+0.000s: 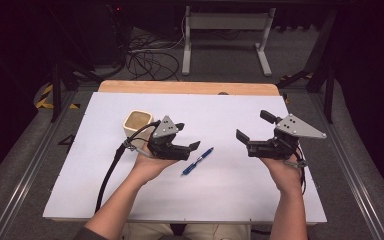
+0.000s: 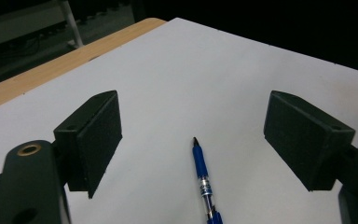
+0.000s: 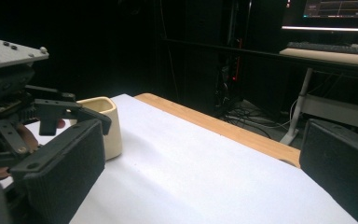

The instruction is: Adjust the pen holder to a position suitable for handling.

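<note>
Left gripper [image 1: 187, 136] hangs over the white table [image 1: 220, 200] with its jaws spread wide and nothing in them, and the blue pen [image 2: 202, 175] lies flat just ahead, right between those jaws, tip pointing away — this looks like the approach to a pick-up, so the call now is to drop down and close across the barrel. Right gripper [image 1: 252, 127] is wide apart and empty too, well off to the side, while the cream cup [image 1: 138, 128] stands just behind the left gripper, nothing visible inside from the high view.
</note>
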Available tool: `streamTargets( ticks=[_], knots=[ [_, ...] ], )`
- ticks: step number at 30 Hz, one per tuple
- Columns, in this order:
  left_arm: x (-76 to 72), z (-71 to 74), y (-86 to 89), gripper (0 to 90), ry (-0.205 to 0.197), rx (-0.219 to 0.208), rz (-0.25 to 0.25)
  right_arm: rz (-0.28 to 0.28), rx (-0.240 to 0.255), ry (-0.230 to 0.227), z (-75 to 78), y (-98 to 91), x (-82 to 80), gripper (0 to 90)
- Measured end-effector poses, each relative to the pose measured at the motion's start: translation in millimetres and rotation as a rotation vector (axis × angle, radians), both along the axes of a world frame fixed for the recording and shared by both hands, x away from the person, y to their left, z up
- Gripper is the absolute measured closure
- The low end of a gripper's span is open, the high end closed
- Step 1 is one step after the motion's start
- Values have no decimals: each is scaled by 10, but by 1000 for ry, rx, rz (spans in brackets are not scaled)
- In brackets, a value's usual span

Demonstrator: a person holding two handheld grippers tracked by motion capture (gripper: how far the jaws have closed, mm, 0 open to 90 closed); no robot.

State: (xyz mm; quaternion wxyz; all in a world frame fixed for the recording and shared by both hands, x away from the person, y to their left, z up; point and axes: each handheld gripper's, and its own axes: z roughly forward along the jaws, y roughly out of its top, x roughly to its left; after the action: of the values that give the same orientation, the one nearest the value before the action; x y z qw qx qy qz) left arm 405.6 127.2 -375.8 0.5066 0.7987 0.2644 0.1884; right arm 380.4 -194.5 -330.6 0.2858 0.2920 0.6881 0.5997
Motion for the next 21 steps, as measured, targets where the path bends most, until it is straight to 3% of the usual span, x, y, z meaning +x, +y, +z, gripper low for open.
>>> streamTargets(
  ticks=[21],
  knots=[
    [97, -113, -306, 295, 57, 59, -26, 11, 6, 20, 14, 6, -9, 12]
  ],
)
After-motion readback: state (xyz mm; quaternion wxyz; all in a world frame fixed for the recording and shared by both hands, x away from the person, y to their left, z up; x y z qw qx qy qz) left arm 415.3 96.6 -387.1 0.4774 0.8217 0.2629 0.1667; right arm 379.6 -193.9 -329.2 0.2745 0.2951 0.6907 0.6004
